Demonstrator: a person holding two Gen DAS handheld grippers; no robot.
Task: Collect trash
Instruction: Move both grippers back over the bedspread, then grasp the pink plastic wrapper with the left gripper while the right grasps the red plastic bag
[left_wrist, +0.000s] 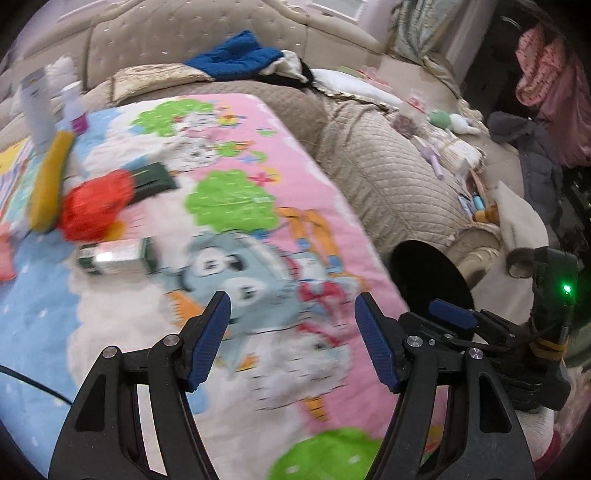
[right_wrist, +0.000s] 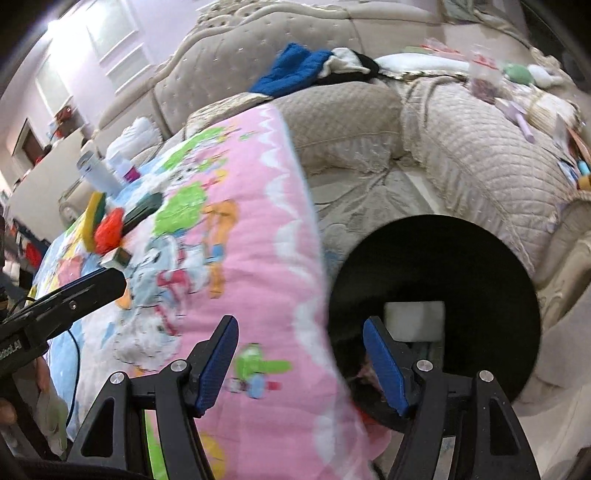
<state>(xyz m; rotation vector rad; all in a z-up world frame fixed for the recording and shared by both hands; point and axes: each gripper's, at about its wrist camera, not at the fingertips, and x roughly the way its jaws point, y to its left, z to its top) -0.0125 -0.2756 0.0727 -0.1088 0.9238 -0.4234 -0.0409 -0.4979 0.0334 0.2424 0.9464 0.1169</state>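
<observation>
Quilted cartoon blanket (left_wrist: 258, 206) covers the sofa seat; at its left lie trash items (a red wad (left_wrist: 94, 205), a green-and-silver box (left_wrist: 116, 256)). Left gripper (left_wrist: 291, 339) and right gripper (right_wrist: 299, 363) hover with jaws apart, empty. Black round bin (right_wrist: 461, 258) stands rightward beside beige cushions (left_wrist: 388, 177).

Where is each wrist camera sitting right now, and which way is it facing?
Left wrist: on the left gripper, angled down over the cartoon blanket toward the red wad and small box; own jaws open, right gripper alongside.
Right wrist: on the right gripper, angled down over the blanket edge and black bin; own jaws open, left gripper at left.
Shared: blanket, red wad, bin, blue garment.
</observation>
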